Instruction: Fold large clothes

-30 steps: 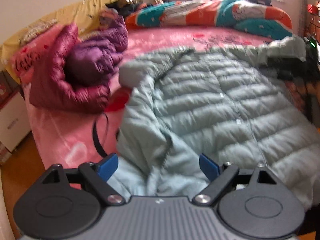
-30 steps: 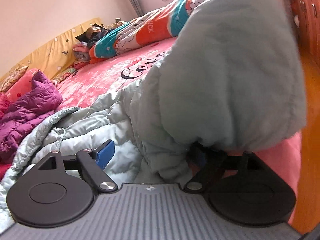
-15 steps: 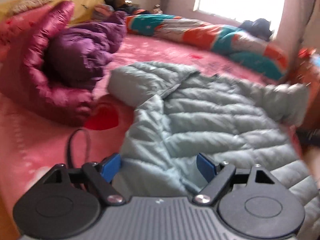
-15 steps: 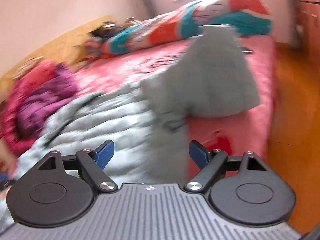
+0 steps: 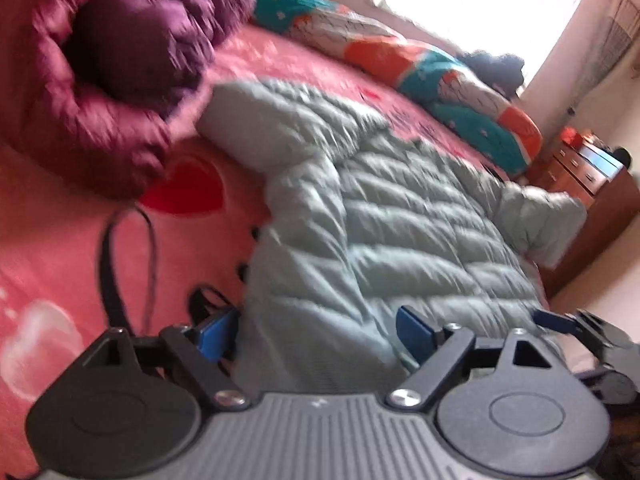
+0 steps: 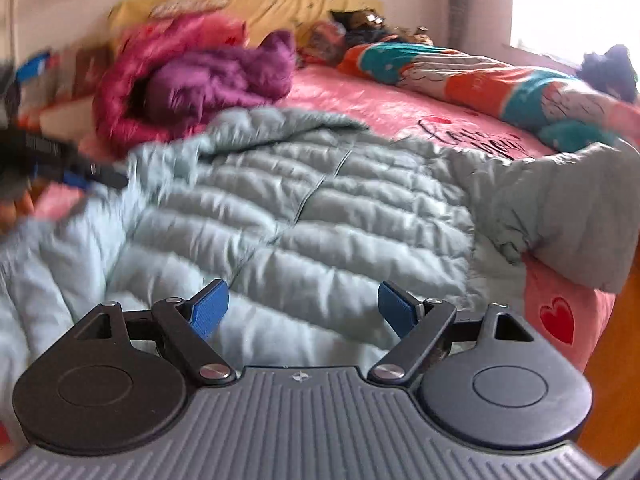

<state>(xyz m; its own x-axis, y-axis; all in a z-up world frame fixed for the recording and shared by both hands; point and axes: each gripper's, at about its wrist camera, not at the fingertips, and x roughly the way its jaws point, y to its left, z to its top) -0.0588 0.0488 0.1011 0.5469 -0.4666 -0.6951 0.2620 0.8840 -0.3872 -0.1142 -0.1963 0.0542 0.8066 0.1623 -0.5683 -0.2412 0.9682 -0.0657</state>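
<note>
Both my tools gape with nothing between the blue pads: the left tool (image 5: 316,334) over the hem of the pale grey-green quilted down jacket (image 5: 400,232), the right tool (image 6: 304,310) above its body. The jacket lies spread on the pink bed (image 6: 372,104), one sleeve (image 6: 560,208) drooping off the edge; I judge no fold made yet.

Daylight from window (image 5: 480,12), blown out white, glare at top right in both views. Room soft-lit, pinkish cast. Motion blur heavy on purple jacket (image 5: 132,40) & grey coat (image 6: 304,208); far left edge of right view smeared. Fisheye bends edges, corners dark. Shadows weak.
</note>
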